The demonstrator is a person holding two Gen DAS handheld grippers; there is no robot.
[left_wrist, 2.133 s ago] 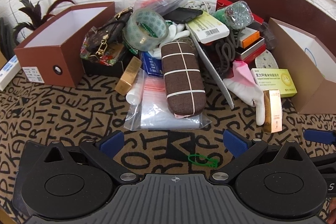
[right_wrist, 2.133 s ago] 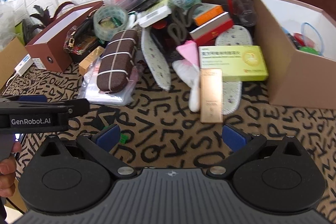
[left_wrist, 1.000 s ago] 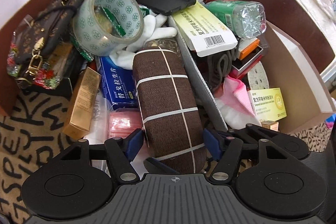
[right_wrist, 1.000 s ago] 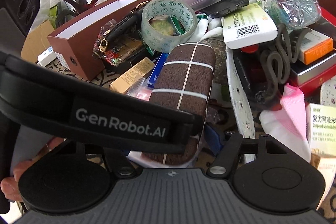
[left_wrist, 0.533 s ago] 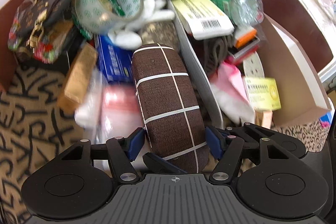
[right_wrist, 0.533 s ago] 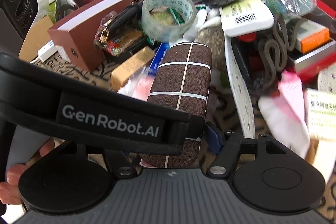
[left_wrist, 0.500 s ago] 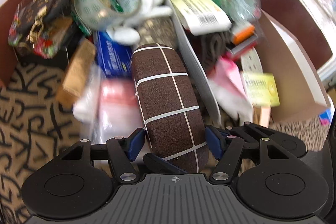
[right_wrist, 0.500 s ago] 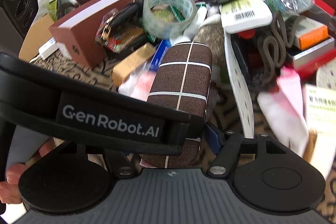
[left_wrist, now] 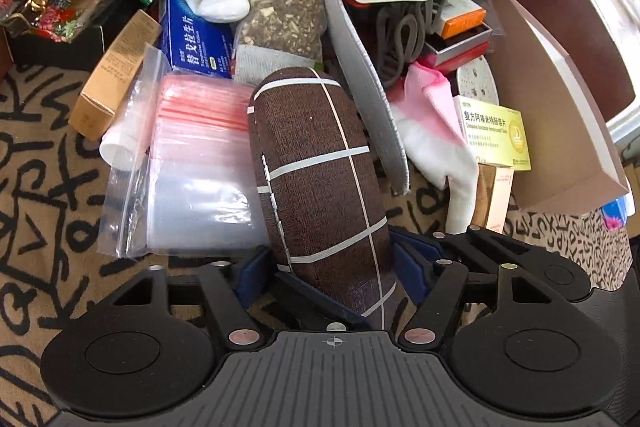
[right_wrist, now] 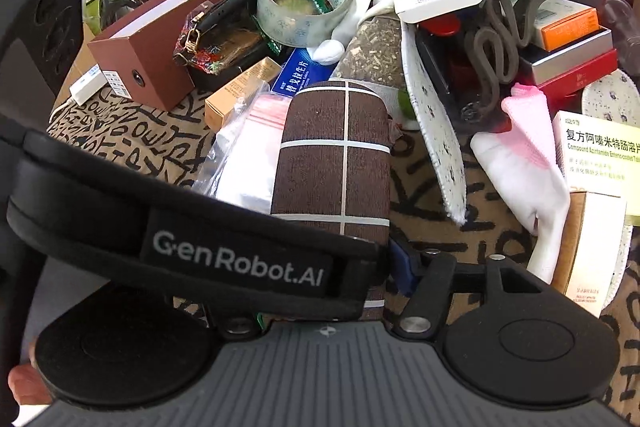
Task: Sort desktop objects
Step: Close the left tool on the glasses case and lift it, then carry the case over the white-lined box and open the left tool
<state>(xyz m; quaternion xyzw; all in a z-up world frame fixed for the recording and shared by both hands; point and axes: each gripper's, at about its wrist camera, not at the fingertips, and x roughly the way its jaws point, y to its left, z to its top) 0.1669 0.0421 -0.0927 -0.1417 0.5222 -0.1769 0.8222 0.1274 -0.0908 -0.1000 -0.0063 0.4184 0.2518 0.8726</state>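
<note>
We are at the step of picking up the brown case [left_wrist: 320, 179] from the pile. It lies right in front of us, its near end between the blue pads [left_wrist: 412, 267] of our left gripper [left_wrist: 328, 267]. Those jaws have closed in over the last moment, and both pads now look to be pressing on the case's sides, so we think the left gripper has it. Our right gripper [right_wrist: 340, 267] comes at the same end of the case [right_wrist: 336, 155]. Its jaws have just been closing too, with the case between them. One blue pad [right_wrist: 400, 267] sits close beside the case, but the left gripper hides the other, so we cannot tell if it squeezes yet. The case leans on the bag of clear bags [left_wrist: 196, 163] to the left of it, and a long gray insole [left_wrist: 360, 67] stands just to the right. Next we should hold tight and lift slowly, so the bag and the insole do not get dragged along. Then we need to choose a box: the brown box [right_wrist: 136, 43] is far off to the left, and the open box [left_wrist: 560, 115] is off to the right.
</note>
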